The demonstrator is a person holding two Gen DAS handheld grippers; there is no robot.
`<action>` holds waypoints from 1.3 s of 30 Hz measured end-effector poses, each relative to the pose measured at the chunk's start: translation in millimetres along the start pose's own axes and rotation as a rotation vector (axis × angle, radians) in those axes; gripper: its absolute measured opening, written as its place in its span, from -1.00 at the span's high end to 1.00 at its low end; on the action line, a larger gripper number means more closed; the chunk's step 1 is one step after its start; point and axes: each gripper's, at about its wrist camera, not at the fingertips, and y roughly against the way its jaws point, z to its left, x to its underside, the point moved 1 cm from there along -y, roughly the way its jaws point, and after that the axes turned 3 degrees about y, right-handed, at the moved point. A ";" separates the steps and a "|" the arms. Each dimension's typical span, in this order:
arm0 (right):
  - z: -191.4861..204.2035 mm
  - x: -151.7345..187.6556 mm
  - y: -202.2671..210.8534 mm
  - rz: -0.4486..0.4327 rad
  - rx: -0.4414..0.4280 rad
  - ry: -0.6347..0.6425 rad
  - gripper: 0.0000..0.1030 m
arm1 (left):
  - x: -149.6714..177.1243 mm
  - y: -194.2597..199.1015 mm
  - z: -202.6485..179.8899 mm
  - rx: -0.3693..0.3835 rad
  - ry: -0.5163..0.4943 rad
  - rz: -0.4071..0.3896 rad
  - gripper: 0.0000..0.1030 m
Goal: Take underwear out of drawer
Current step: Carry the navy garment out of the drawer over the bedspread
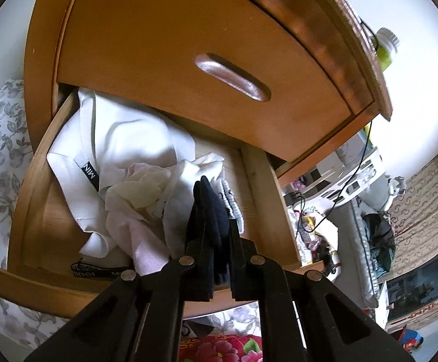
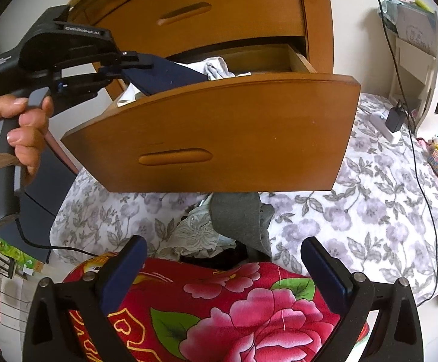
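The cabinet (image 2: 207, 9) had two drawers in view — the upper one shut, the lower drawer (image 2: 219, 138) pulled well out over the flowered bedding (image 2: 354, 205). One step was in hand: lifting the underwear out. The left gripper (image 1: 216, 241) had its jaws pinched nearly together on a dark navy garment (image 1: 210, 211), the fabric bunched between the pads. In the right wrist view that garment (image 2: 164, 75) hung at the drawer's rim, partly above it and not yet clear.

Inside the drawer lay one heap of white and cream clothes (image 1: 134, 163), plus one black labelled band (image 1: 98, 270) at the front wall.

The right gripper (image 2: 222, 271) stood wide open with nothing between its jaws, above a red flowered cloth (image 2: 234, 310). One small pile of grey and lace garments (image 2: 228, 226) lay below the drawer front.

Judgement: next move calls for carrying the navy piece up and clear of the rim without snagging the white heap.
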 end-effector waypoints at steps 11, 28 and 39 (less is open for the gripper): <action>6.5 0.3 9.4 -0.012 0.021 0.017 -1.00 | -2.8 25.7 -10.4 0.057 -0.003 -0.061 0.87; 17.6 -0.1 24.8 -0.031 0.045 0.043 -1.00 | 1.1 101.7 -47.7 0.139 -0.103 -0.194 0.87; 19.7 0.0 35.7 -0.047 0.057 0.044 -1.00 | 19.7 165.4 -71.7 0.122 -0.163 -0.278 0.87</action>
